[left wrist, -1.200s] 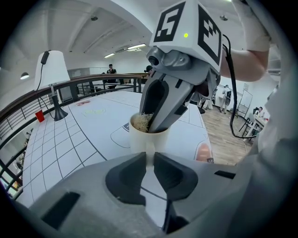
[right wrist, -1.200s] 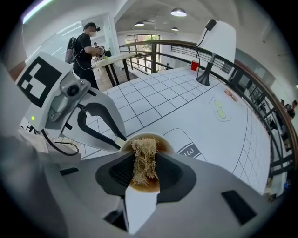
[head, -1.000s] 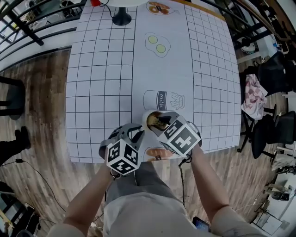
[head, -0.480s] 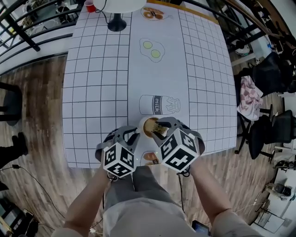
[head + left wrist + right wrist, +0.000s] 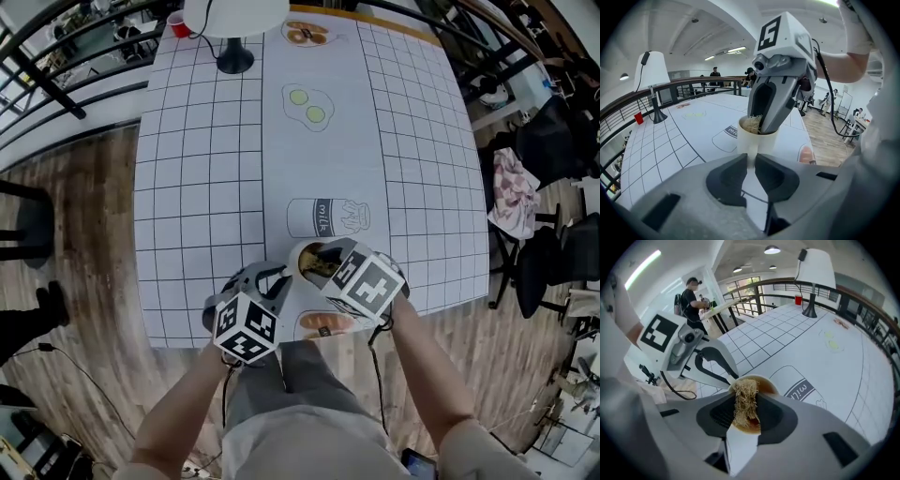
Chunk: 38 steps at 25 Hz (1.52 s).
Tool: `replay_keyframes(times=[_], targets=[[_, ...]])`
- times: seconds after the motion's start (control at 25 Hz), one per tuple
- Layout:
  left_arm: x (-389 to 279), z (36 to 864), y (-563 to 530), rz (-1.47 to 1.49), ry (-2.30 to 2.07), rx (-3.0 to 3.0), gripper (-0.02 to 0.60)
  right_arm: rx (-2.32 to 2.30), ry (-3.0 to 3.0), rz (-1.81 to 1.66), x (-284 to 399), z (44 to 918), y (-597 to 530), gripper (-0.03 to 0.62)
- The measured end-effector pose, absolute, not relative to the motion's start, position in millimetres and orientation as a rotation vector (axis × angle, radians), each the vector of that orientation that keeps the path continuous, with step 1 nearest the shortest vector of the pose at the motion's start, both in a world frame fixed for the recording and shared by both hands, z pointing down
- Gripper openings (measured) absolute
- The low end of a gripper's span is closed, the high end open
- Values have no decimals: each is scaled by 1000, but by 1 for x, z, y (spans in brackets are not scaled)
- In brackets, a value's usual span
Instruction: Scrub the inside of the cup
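Observation:
A white cup (image 5: pixel 304 260) with a brown inside stands near the table's front edge, just below the printed milk carton (image 5: pixel 323 217). My left gripper (image 5: pixel 279 279) is shut on the cup's side handle (image 5: pixel 751 158), and the cup (image 5: pixel 757 139) rises just beyond its jaws. My right gripper (image 5: pixel 322 259) reaches down into the cup from the right. It is shut on a tan fibrous scrubber (image 5: pixel 746 400), which sits inside the cup's rim (image 5: pixel 765 381). The scrubber (image 5: pixel 751 124) shows above the rim, beside the right gripper's fingers (image 5: pixel 774 108).
The white gridded tablecloth (image 5: pixel 206 187) carries printed eggs (image 5: pixel 307 101) and a printed sausage (image 5: pixel 326 322). A white lamp (image 5: pixel 234 19) and a red cup (image 5: pixel 178 26) stand at the far end. Chairs (image 5: pixel 548 141) stand to the right. A person (image 5: pixel 691 298) stands far off.
My right gripper has shifted slightly with the scrubber still down in the cup. The left gripper keeps its hold on the cup in the same spot.

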<state>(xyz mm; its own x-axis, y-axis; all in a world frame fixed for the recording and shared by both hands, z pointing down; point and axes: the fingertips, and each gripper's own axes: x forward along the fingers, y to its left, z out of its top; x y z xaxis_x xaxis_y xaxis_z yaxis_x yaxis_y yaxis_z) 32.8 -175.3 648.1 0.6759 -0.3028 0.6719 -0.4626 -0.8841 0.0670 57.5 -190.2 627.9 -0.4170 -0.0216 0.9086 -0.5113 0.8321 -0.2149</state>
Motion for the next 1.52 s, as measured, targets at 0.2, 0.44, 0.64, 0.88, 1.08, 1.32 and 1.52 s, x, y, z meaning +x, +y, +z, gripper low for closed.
replay_keyframes(times=[0.2, 0.44, 0.64, 0.88, 1.08, 1.32, 1.52], targets=[[30, 652, -174, 1041, -608, 2637, 61, 465, -2071, 678, 65, 582, -194, 114], [32, 652, -169, 1051, -619, 2662, 61, 465, -1928, 256, 62, 585, -196, 115], [33, 651, -171, 1039, -616, 2675, 61, 380, -1853, 156, 58, 617, -195, 116], [33, 651, -169, 1008, -628, 2655, 61, 372, -1877, 284, 54, 633, -193, 112], [31, 652, -171, 1013, -655, 2639, 61, 439, -2034, 571, 60, 610, -192, 112], [33, 651, -168, 995, -659, 2650, 61, 451, -2006, 319, 62, 555, -183, 114], [32, 651, -170, 979, -684, 2658, 61, 419, -1879, 83, 56, 583, -190, 114]])
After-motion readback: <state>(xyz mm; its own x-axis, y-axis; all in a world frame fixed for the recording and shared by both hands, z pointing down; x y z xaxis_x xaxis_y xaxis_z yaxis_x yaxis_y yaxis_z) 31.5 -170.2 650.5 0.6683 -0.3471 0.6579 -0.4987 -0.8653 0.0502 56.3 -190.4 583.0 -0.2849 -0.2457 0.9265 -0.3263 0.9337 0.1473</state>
